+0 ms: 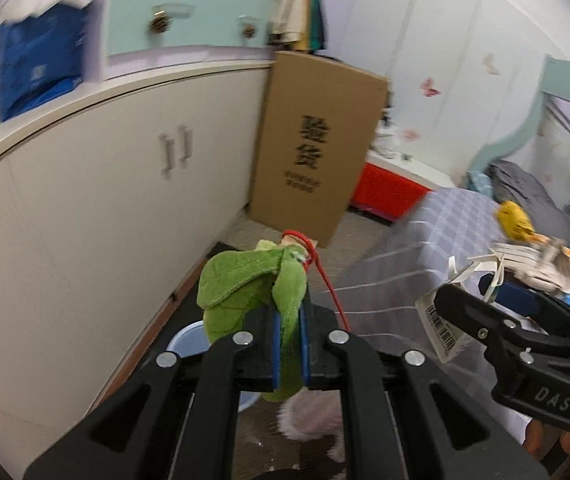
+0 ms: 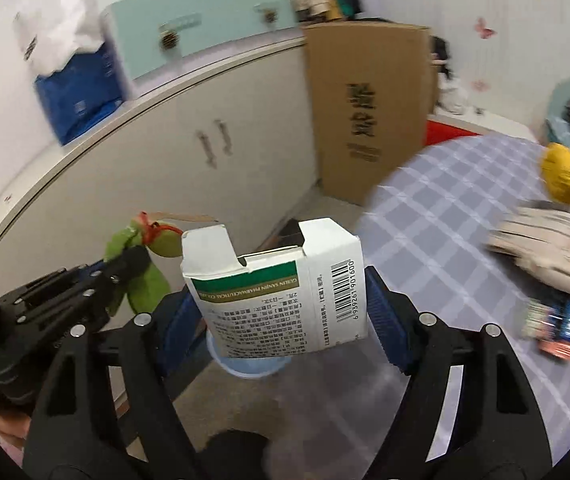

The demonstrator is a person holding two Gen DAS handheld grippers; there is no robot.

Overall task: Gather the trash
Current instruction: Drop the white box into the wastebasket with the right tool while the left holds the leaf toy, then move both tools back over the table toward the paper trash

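The right gripper (image 2: 285, 308) has its jaws clamped on a white medicine box (image 2: 277, 284) printed "GUILIN SANJIN PHARMACEUTICAL CO." with a barcode, held above a pale blue bin (image 2: 251, 366). The left gripper (image 1: 289, 344) has its jaws closed on a green plush leaf (image 1: 245, 292). A cardboard box (image 1: 317, 148) bears "验货".

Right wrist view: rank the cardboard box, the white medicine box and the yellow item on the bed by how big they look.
1. cardboard box
2. white medicine box, though nearness to the camera inflates it
3. yellow item, blurred
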